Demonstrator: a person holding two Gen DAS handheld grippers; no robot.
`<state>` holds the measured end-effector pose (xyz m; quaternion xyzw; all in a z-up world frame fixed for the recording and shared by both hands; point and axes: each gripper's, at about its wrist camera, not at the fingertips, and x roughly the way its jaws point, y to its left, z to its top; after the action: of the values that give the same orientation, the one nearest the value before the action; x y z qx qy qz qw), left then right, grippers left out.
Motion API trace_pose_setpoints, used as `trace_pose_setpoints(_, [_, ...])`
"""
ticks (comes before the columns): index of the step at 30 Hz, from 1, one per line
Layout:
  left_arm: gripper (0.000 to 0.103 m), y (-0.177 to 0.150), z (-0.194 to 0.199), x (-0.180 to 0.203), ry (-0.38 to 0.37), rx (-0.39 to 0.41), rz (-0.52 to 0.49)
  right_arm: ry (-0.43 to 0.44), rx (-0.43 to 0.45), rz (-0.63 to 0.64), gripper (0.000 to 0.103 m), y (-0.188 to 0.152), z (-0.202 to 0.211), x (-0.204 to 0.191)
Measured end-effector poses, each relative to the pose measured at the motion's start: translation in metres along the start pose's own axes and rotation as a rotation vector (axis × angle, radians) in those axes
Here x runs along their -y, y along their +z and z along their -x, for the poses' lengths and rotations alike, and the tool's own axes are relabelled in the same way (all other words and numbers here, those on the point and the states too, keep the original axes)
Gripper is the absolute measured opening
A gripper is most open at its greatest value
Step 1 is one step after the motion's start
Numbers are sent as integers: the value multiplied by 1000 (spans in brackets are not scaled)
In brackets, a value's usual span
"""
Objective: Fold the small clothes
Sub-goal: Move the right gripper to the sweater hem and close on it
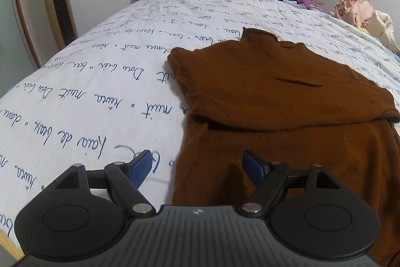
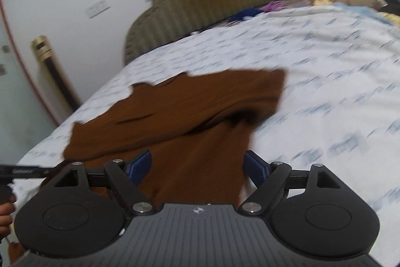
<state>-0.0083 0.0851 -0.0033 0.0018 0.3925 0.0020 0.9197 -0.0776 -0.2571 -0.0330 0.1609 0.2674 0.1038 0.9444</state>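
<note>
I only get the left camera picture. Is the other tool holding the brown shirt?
Observer: No. The right tool is open over the brown shirt, gripping nothing.
Operator: Is its picture clear like mine?
Observer: No, the printed bedsheet looks smeared with blur there.
Operator: Anything on the wall I can't see?
Observer: Yes, a white switch plate left of the headboard.
</note>
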Motion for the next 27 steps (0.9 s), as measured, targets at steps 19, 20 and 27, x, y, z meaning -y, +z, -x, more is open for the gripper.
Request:
trace_pose_setpoints(19, [79, -14, 20, 12, -15, 20, -58, -127, -54, 188, 84, -2, 19, -18])
trace_pose_setpoints(20, [79, -15, 22, 11, -19, 21, -62, -132, -57, 191, 84, -3, 19, -17])
trace_pose_setpoints(27, [79, -30, 31, -11, -106, -3, -52, -131, -59, 110, 84, -5, 36, 8])
